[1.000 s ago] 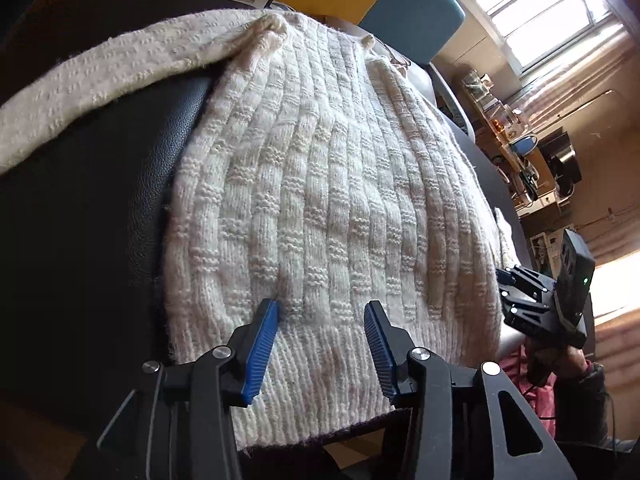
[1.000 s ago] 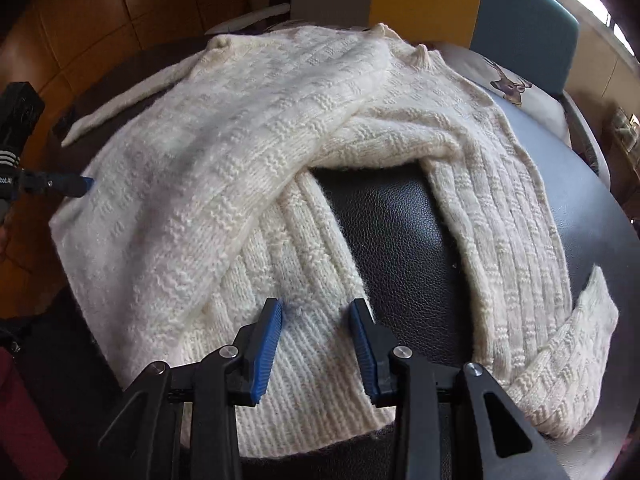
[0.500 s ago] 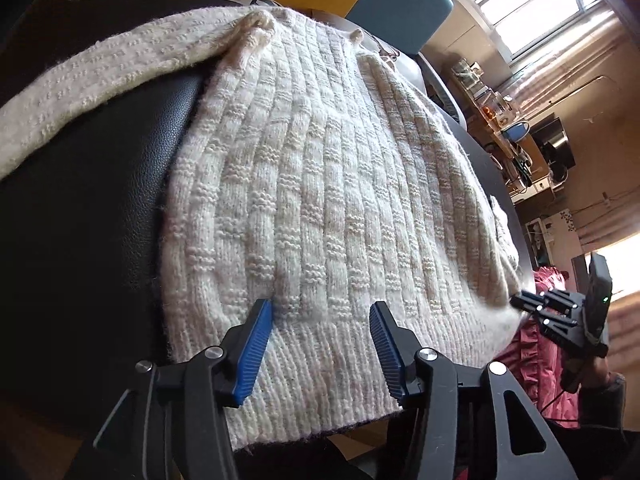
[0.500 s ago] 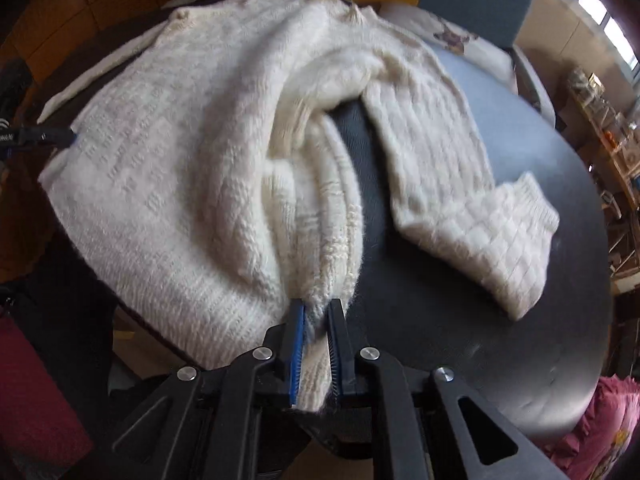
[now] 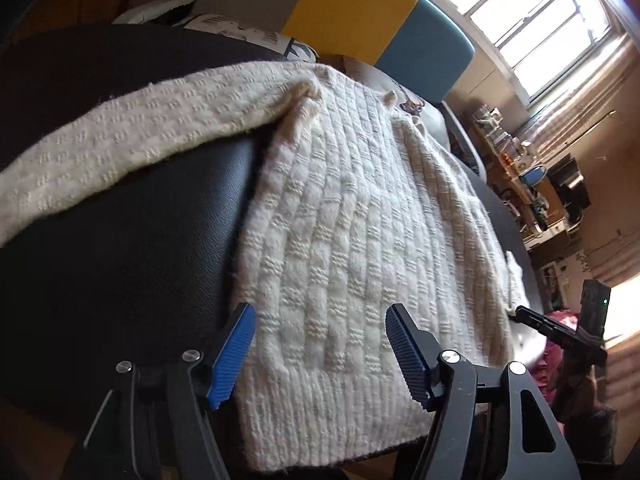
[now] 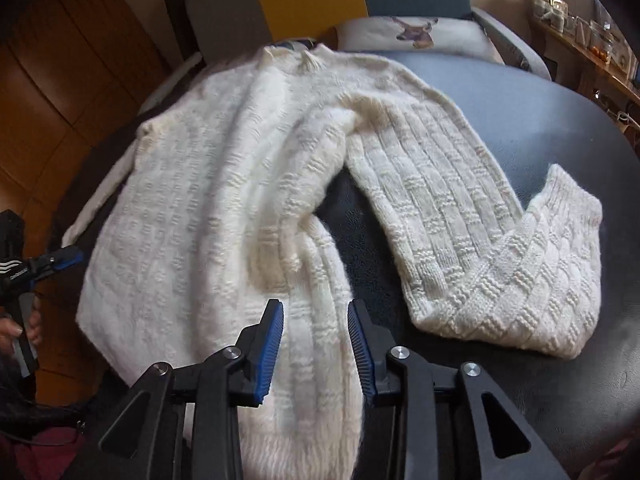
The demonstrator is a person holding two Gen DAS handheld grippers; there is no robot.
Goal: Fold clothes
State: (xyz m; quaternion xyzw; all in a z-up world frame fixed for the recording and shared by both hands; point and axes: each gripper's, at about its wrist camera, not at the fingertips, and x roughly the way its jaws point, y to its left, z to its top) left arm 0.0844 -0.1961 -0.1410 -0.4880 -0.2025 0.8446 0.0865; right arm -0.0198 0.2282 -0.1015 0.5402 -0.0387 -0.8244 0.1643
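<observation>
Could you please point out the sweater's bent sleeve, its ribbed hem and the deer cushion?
bent sleeve (image 6: 480, 240), right wrist view, mid-sleeve near the bend.
ribbed hem (image 5: 320, 412), left wrist view, hem band's middle.
deer cushion (image 6: 416, 34), right wrist view, deer print.

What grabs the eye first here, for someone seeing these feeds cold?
The cream knit sweater dominates both views, spread across a dark round table. In the right wrist view its sleeve bends outward to the right, with bare table showing between sleeve and body. The blue-padded right gripper stands open over the bunched hem, and the left gripper is open at the hem's other corner.
</observation>
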